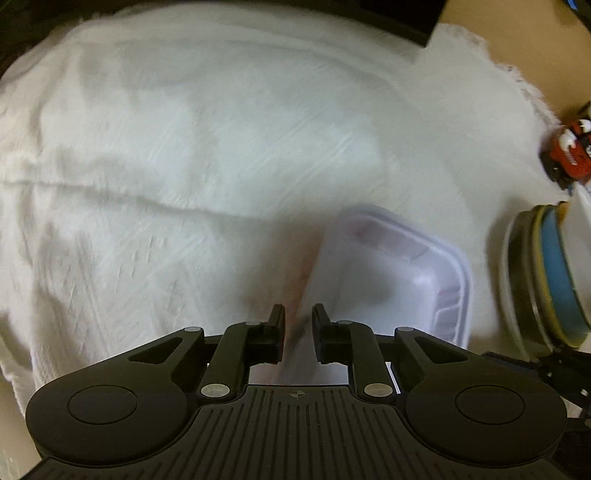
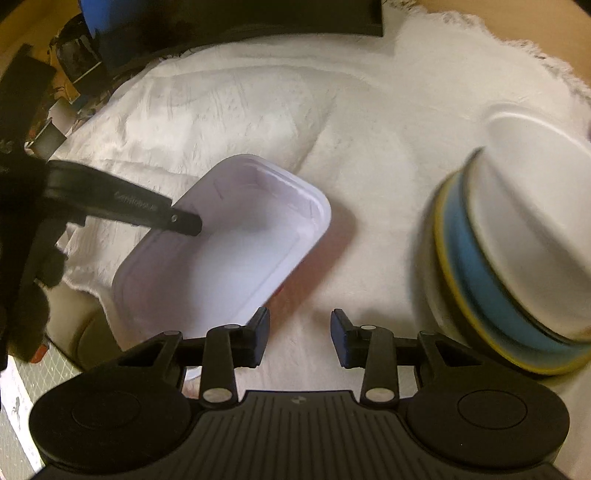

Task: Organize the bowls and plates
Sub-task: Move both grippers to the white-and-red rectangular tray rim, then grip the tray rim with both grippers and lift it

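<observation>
A white rectangular container point(image 1: 402, 280) point(image 2: 236, 251) lies on the white cloth. Its left wall runs up between the fingers of my left gripper point(image 1: 299, 321), which is shut on that wall. In the right wrist view one of the left gripper's black fingers point(image 2: 181, 219) reaches over the container's left rim. My right gripper point(image 2: 300, 332) hovers open just past the container's near right corner, with only cloth between its fingers. To the right stands a stack point(image 2: 517, 266) point(image 1: 546, 273): a white bowl in a blue, yellow-rimmed bowl, with white crockery under them.
A wrinkled white cloth point(image 1: 184, 166) covers most of the tan table point(image 1: 517, 44). A red toy-like object point(image 1: 569, 155) sits at the right edge. Dark clutter point(image 2: 74, 55) lines the far left, and a black object point(image 2: 295, 18) lies at the back.
</observation>
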